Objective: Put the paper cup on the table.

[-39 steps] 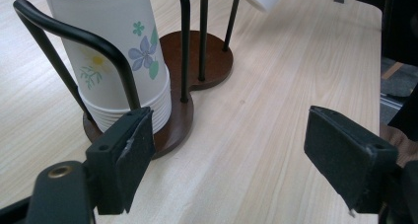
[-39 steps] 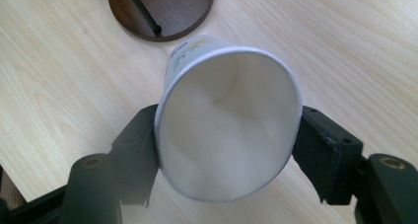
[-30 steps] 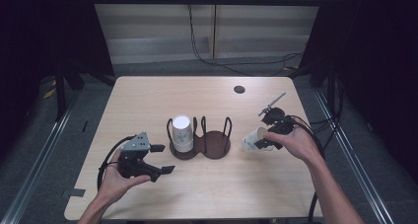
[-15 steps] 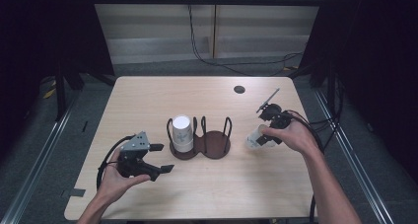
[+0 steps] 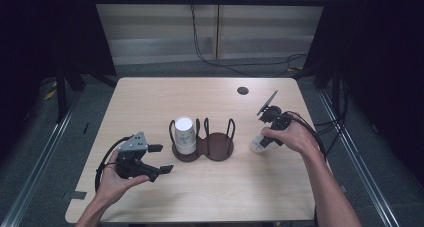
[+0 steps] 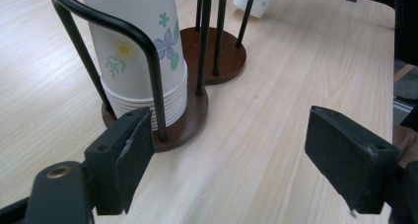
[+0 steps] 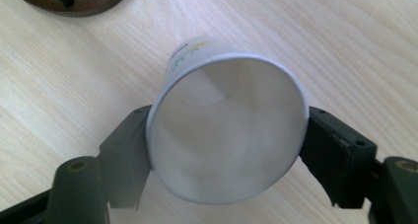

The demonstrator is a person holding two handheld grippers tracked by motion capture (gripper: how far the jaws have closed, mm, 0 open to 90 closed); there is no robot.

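My right gripper [image 5: 262, 138] points down over a white paper cup [image 5: 258, 145] standing open end up on the table, right of the holder. In the right gripper view the cup's round rim [image 7: 226, 130] lies between the two pads [image 7: 125, 155], which touch it on both sides. The jaws have just been opening with the cup between them. My left gripper [image 5: 161, 158] rests open at the front left, nothing between its jaws [image 6: 229, 155]. It faces a stack of flowered paper cups [image 6: 143, 51] in the left ring of a dark wire cup holder [image 5: 218, 152].
The holder's right ring [image 6: 217, 56] has nothing in it. A small dark round hole [image 5: 243, 91] sits in the tabletop at the back right. Black cables trail from both grippers over the table's edges. Bare wood lies along the front and back.
My right hand has come down a little with the cup, which now stands on the table. The right jaws stand wider apart. My left hand has not moved.
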